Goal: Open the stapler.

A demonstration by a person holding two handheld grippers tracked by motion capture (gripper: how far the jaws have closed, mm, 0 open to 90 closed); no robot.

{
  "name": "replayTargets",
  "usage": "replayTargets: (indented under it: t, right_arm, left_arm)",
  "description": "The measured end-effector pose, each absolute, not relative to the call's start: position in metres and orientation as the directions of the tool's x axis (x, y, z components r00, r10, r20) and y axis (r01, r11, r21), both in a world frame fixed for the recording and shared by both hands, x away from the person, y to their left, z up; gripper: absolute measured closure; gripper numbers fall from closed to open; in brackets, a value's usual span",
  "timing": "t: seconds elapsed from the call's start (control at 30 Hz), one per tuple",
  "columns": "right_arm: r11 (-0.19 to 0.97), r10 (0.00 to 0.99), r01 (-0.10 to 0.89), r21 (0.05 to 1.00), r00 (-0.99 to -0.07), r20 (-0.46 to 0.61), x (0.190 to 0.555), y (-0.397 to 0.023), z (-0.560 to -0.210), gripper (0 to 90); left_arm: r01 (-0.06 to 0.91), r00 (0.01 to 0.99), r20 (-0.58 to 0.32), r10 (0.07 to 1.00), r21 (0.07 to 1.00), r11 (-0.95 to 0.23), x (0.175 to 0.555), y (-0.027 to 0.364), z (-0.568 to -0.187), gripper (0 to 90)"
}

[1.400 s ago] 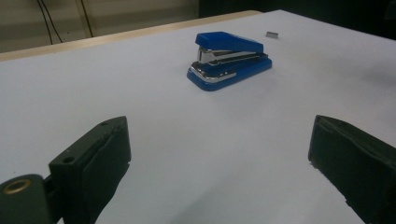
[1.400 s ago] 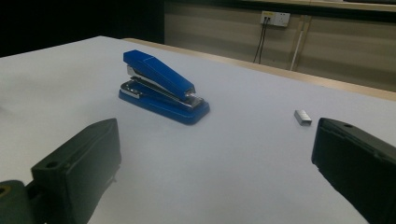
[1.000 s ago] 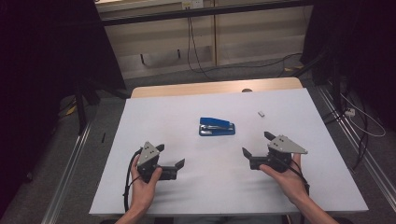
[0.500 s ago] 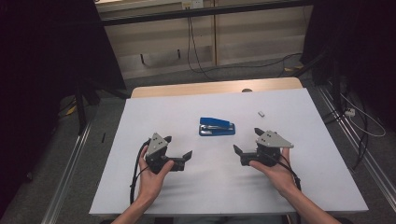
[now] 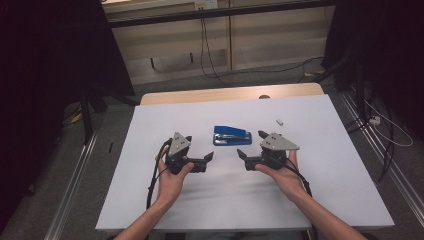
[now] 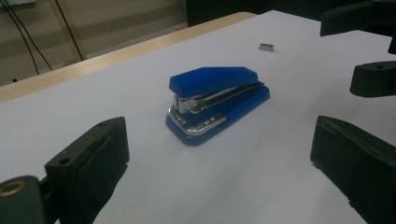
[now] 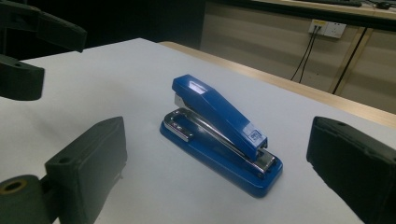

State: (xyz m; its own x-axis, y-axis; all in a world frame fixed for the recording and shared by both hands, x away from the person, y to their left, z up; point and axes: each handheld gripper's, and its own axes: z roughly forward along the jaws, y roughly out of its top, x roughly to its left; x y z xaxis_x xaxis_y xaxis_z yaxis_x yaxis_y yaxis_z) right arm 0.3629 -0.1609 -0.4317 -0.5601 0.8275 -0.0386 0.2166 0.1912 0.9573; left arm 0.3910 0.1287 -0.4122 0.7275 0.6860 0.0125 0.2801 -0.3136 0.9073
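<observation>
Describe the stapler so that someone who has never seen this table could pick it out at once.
Start at the white table and go to its middle, just beyond the open left gripper and right gripper. There lies the blue stapler, with a chrome strip under its top arm. The small grey piece farther right is its lone neighbour, tiny and colourless.

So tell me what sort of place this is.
Probably a lab or workshop set up for recording. A table with a plain white top holds little besides a blue stapler, cables trail across the floor, and dark screens stand on both sides.
</observation>
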Motion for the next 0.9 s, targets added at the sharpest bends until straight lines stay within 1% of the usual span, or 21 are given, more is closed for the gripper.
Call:
replayTargets:
  t: [0.1, 0.13, 0.17, 0.2, 0.27, 0.33, 0.4, 0.53, 0.63, 0.9]
  right_arm:
    - [0.189, 0.825, 0.224, 0.956, -0.564, -0.032, 0.366, -0.158, -0.432, 5.9]
    - [0.174, 0.817, 0.245, 0.954, -0.576, -0.001, 0.370, -0.156, -0.430, 7.9]
    - [0.174, 0.817, 0.245, 0.954, -0.576, -0.001, 0.370, -0.156, -0.430, 7.9]
    - [0.165, 0.817, 0.242, 0.956, -0.576, 0.004, 0.374, -0.155, -0.429, 8.5]
    - [0.171, 0.816, 0.243, 0.955, -0.578, 0.001, 0.377, -0.153, -0.428, 8.8]
    - [0.178, 0.810, 0.255, 0.950, -0.587, 0.005, 0.381, -0.149, -0.427, 9.1]
    - [0.196, 0.806, 0.259, 0.946, -0.592, -0.004, 0.384, -0.146, -0.427, 9.5]
    - [0.183, 0.807, 0.266, 0.946, -0.590, 0.009, 0.391, -0.142, -0.429, 12.1]
    - [0.182, 0.809, 0.273, 0.945, -0.588, 0.014, 0.395, -0.141, -0.428, 12.5]
    - [0.182, 0.813, 0.292, 0.939, -0.582, 0.024, 0.410, -0.135, -0.426, 15.6]
  left_arm:
    - [0.273, 0.720, 0.024, 0.694, 0.909, -0.315, 0.394, 0.128, -0.414, 6.7]
    - [0.280, 0.718, 0.001, 0.696, 0.916, -0.289, 0.399, 0.129, -0.417, 7.1]
    - [0.280, 0.718, 0.001, 0.696, 0.916, -0.289, 0.399, 0.129, -0.417, 7.8]
    - [0.305, 0.721, -0.040, 0.692, 0.915, -0.265, 0.404, 0.129, -0.419, 7.9]
    - [0.322, 0.723, -0.034, 0.690, 0.900, -0.293, 0.410, 0.127, -0.419, 7.9]
    - [0.327, 0.726, -0.044, 0.686, 0.900, -0.288, 0.417, 0.124, -0.419, 7.9]
    - [0.324, 0.723, -0.042, 0.689, 0.902, -0.285, 0.420, 0.123, -0.419, 7.9]
    - [0.321, 0.724, -0.021, 0.690, 0.895, -0.309, 0.429, 0.118, -0.419, 6.5]
    - [0.319, 0.721, -0.028, 0.692, 0.901, -0.295, 0.433, 0.116, -0.420, 6.0]
    - [0.320, 0.707, -0.008, 0.707, 0.895, -0.310, 0.455, 0.114, -0.418, 5.8]
